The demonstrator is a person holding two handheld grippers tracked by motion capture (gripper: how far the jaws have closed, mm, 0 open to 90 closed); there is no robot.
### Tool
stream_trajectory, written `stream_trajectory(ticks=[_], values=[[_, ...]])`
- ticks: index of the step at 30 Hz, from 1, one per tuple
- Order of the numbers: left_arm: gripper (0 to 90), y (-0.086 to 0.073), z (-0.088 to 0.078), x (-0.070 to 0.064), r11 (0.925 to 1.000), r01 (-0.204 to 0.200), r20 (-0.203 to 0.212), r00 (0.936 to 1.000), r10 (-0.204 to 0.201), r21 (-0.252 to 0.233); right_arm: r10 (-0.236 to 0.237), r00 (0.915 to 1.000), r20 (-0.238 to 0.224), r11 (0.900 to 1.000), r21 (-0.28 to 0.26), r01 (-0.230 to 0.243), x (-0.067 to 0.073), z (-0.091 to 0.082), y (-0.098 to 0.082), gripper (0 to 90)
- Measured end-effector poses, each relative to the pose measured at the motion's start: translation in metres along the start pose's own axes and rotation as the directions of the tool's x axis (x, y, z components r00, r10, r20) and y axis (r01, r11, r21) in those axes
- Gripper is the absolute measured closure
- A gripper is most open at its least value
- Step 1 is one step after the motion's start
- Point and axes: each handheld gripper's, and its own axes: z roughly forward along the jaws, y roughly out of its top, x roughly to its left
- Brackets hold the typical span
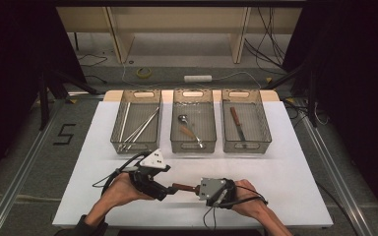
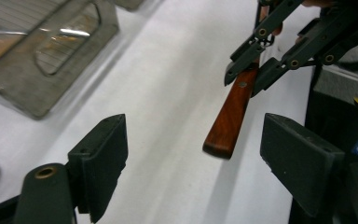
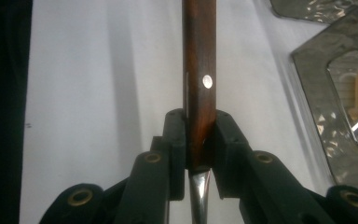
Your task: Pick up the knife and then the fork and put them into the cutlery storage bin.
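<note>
Holding the knife (image 3: 199,84) by its wooden handle, my right gripper (image 1: 197,189) pinches it above the table (image 1: 295,162), well short of the right-hand basket (image 1: 246,127). My left gripper (image 2: 193,154) stands spread, off it. A thin pinch could let it swivel or drop.
</note>
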Motion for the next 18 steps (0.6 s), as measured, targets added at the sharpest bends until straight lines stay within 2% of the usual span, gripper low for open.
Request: stream_trajectory(ticks=[3, 9, 11, 15, 18], values=[[21.0, -0.002, -0.004, 0.002, 0.9994, 0.010, -0.011, 0.9999, -0.010, -0.034, 0.022, 0.9997, 0.010, 1.000, -0.008, -0.022, -0.005, -0.004, -0.004, 77.7], [20.1, -0.007, -0.005, 0.005, 0.9985, 0.022, -0.023, 0.9995, -0.023, -0.050, 0.083, 0.9961, 0.030, 0.996, -0.017, -0.082, -0.015, -0.010, -0.013, 77.7], [19.9, -0.010, -0.007, 0.005, 0.9970, 0.021, -0.040, 0.9989, -0.024, -0.075, 0.098, 0.9944, 0.040, 0.995, -0.018, -0.097, -0.018, -0.012, -0.015, 77.7], [19.9, -0.013, -0.010, 0.007, 0.9941, 0.032, -0.045, 0.9983, -0.037, -0.103, 0.122, 0.9913, 0.049, 0.992, -0.018, -0.121, -0.023, -0.014, -0.019, 77.6], [19.6, -0.017, -0.012, 0.008, 0.9931, 0.041, -0.051, 0.9976, -0.047, -0.109, 0.142, 0.9884, 0.054, 0.990, -0.023, -0.141, -0.027, -0.016, -0.021, 77.7]])
